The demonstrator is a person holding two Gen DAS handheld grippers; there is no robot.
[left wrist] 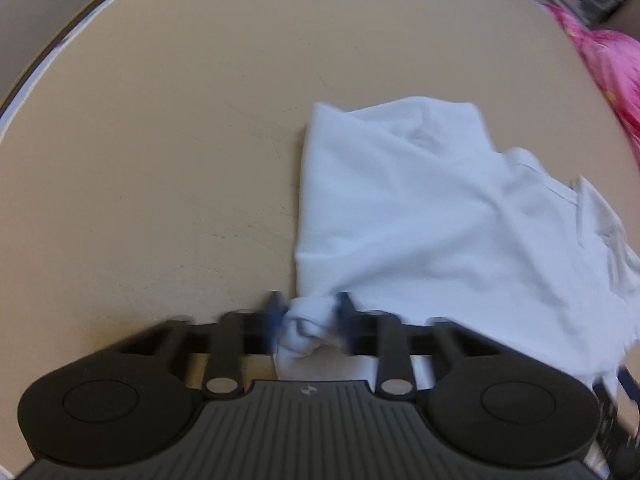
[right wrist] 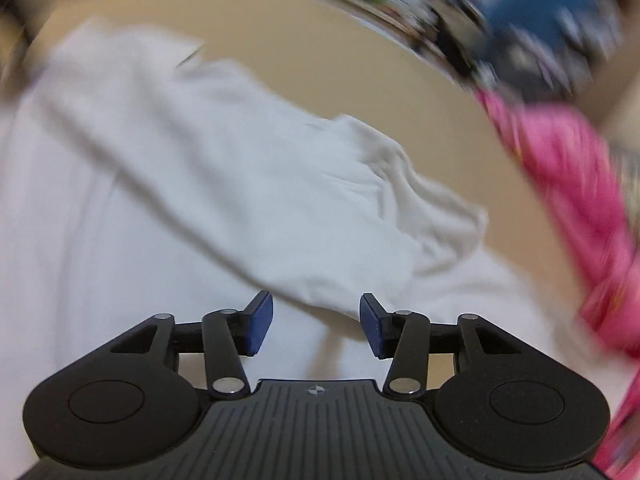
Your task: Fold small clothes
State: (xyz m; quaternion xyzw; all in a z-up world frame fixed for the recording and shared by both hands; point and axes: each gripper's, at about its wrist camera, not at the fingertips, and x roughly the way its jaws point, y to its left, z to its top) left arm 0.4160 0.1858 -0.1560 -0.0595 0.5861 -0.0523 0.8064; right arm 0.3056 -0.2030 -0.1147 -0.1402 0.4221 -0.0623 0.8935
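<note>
1. Left gripper [left wrist: 307, 320] has its blue pads narrowed onto a bunched corner of the white garment [left wrist: 420, 216]; the cloth is pinched between them, though the pads are blurred.
2. Right gripper [right wrist: 317, 326] stands about half wide, with nothing between its pads [right wrist: 260, 322]; white cloth lies just beyond and under them, and I cannot tell whether the tips touch it.
3. In the left wrist view the white garment lies on the table [left wrist: 160, 140], right of centre, folded into a rough block with a straight left edge running from the pinched near corner to the far one. A collar or hem seam shows on its right side.
4. In the right wrist view the same garment [right wrist: 200, 184] fills the left and middle, a folded flap ending in a rumpled edge toward the right.
5. A pink cloth [left wrist: 608, 72] lies at the far right of the table, apart from the white one; in the right wrist view it [right wrist: 568, 184] runs down the right edge, close to the white cloth's near right part.
6. Nothing lies on the bare stretch left of the garment.
7. The table is beige, with fine scratches and a pale rim [left wrist: 44, 68].
8. Beyond the far edge the right wrist view shows a blurred blue shape [right wrist: 532, 12] and dark clutter, too smeared to name.
</note>
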